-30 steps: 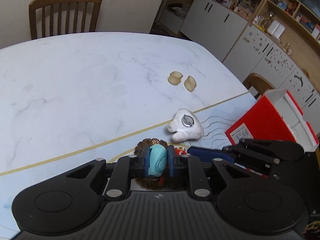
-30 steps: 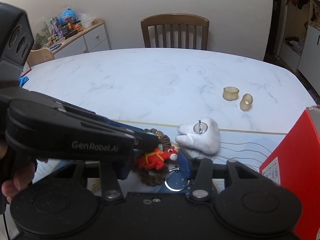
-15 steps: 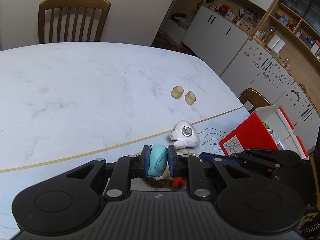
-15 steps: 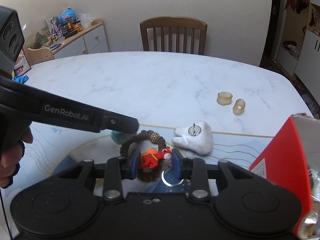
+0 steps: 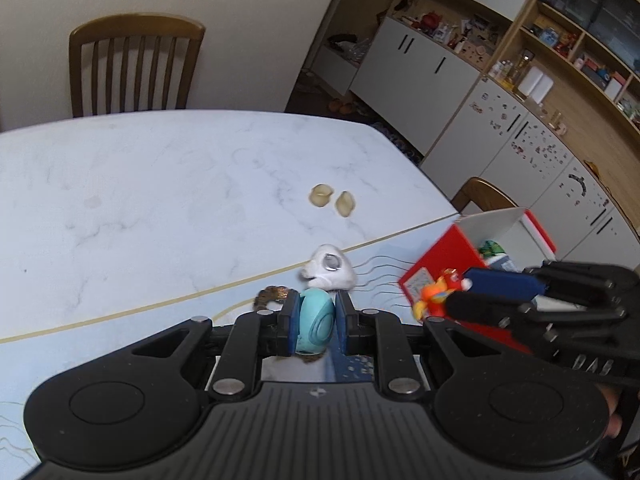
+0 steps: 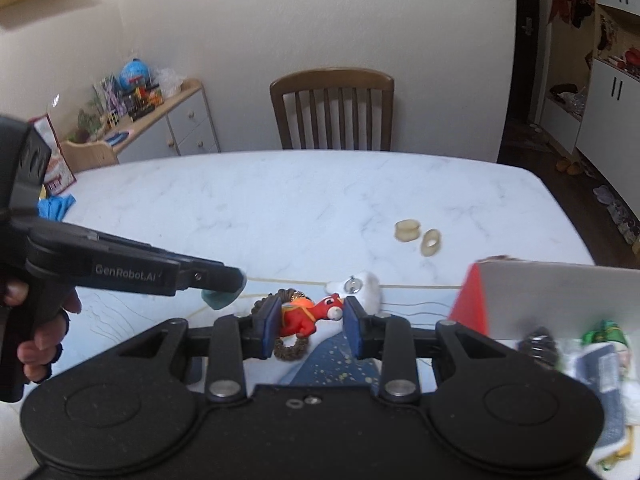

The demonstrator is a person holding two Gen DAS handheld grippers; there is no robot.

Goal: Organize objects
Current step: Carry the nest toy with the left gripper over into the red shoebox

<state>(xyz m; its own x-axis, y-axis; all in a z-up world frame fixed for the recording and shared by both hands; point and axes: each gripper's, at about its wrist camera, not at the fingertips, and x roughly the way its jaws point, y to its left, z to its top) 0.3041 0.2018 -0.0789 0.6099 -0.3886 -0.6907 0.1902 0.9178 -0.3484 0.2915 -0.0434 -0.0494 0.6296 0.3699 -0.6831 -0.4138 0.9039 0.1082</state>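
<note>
Red horse toy sits between the blue pads of the right gripper, clamped at both ends and off the table. A brown beaded hair tie shows around and below it; whether it hangs from the toy or lies on the mat, cannot tell. Left gripper is narrow, pinched on a teal round piece, also off the surface.

Left behind on the pale blue mat: a white plush piece with a metal ring. Two beige rings lie further out on the marble table, just beside each other.

Open red box stands at the table's right side, already holding mixed small items.

Step in hand, as I judge it: carry phase, both tools loaded, heading for the box.

Next move calls for swinging the right gripper over the box opening, clearing its raised white flap, then releasing low inside. Left follows; the two tools are close, so take turns.
</note>
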